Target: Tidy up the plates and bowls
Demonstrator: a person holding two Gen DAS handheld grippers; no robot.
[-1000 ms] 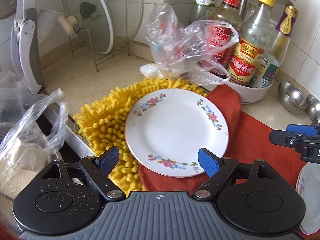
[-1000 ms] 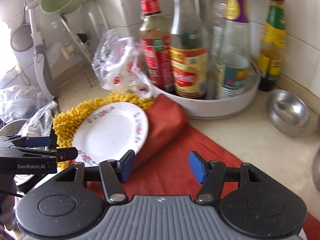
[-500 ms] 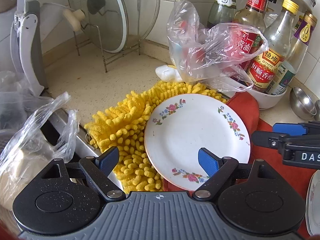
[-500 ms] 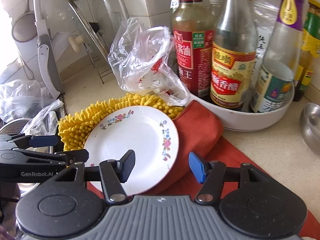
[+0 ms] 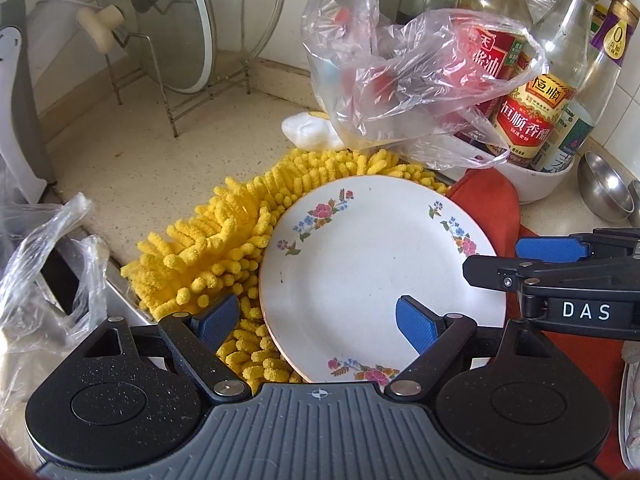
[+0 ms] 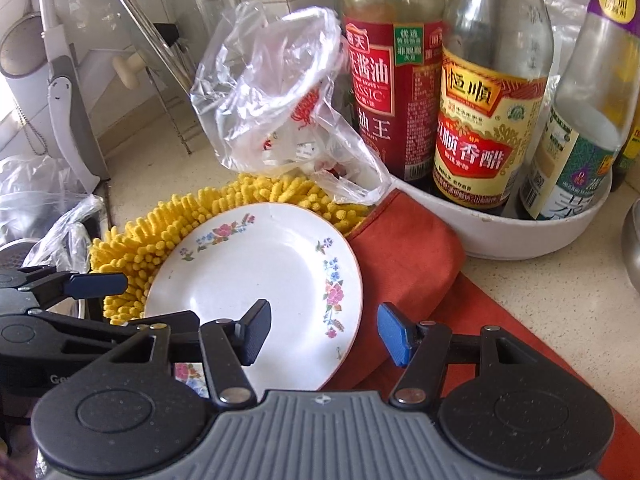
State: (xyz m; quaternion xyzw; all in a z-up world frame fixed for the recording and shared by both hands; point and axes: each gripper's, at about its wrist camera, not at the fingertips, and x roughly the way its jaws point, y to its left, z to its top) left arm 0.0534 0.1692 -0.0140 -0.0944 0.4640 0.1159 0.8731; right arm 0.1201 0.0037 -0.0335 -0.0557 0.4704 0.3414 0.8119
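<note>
Left wrist view: your left gripper (image 5: 318, 318) has closed in on the plate (image 5: 376, 276) at centre frame, jaws wide astride its left rim, nothing held.

Right wrist view: your right gripper (image 6: 324, 330) has neared too, half-open and empty over the right rim; a two-sided lift looks next.

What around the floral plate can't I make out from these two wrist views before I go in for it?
- Floral plate: near rim, left wrist view, hidden by the left gripper.
- Second dish: cut off by the right edge, left wrist view.
- Steel bowl: cut off by the right edge, right wrist view.
- Plastic bag: contents blurred behind film.
</note>
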